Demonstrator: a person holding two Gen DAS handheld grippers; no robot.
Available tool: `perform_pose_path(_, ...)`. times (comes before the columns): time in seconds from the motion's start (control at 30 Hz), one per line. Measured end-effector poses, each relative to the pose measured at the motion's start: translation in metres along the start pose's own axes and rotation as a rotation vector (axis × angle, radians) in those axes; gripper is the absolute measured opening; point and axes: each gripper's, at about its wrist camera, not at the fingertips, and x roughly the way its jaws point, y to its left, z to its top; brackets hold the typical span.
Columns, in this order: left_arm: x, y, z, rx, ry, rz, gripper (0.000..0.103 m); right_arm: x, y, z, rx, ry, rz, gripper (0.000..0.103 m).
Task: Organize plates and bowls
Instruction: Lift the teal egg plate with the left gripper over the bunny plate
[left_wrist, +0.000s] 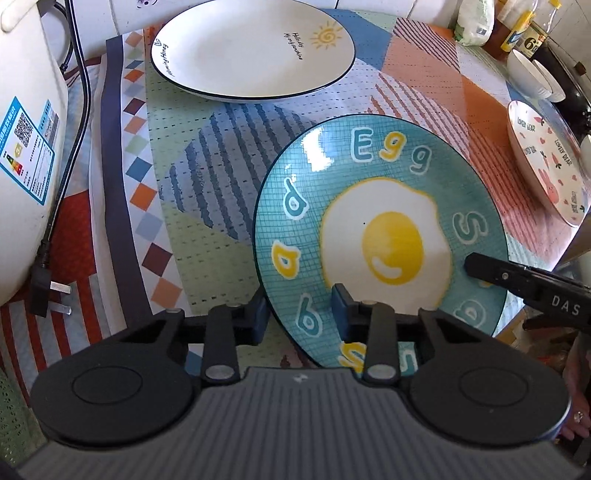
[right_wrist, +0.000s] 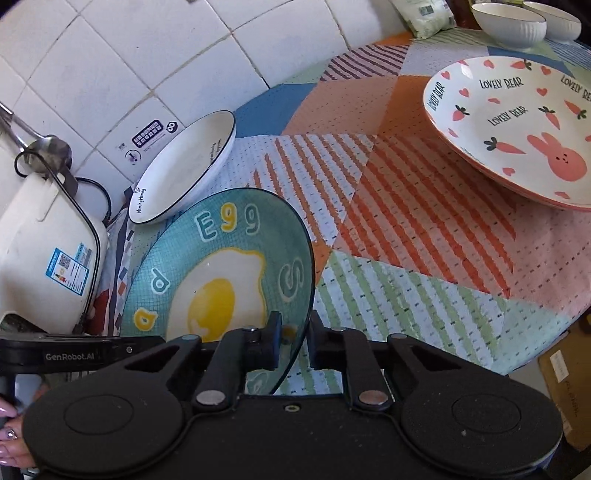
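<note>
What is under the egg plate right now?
Around the egg plate only the patterned tablecloth shows, and no other dish appears beneath its edges. Both tongs, left and right, straddle its rim. The cloth directly beneath is covered.

The teal plate (left_wrist: 380, 236) is showing 1 yellow-and-white fried egg; the white plate (left_wrist: 255, 48) is wearing a dark rim and yellow sun.

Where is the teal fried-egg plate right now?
The teal fried-egg plate sits tilted between both grippers' fingers, left gripper and right gripper, just ahead of the white sun-print plate.
</note>
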Motion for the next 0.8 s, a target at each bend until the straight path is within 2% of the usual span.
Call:
perform_pose_path(0.07,0.001,0.002,0.0,-0.01,0.001,-0.014,0.034,0.001,-0.005,0.001,0.016,0.001,0.024,0.018)
perform_pose_path(0.27,0.001,-0.006,-0.001,0.052,-0.002,-0.001,0.039,0.005,-0.014,0.002,0.072,-0.02,0.057,0.011)
perform_pose_path(0.47,-0.002,-0.006,-0.002,-0.004,-0.013,0.015,0.038,0.005,-0.003,0.01,-0.101,0.014,0.061,0.018)
perform_pose_path(0.63,-0.018,-0.014,-0.005,-0.004,-0.003,0.0,0.038,-0.01,0.0,0.012,-0.196,0.004,0.078,0.02)
perform_pose_path(0.8,-0.029,-0.041,-0.005,0.029,-0.001,0.039,0.038,-0.023,-0.006,0.017,-0.269,0.018,0.093,0.023)
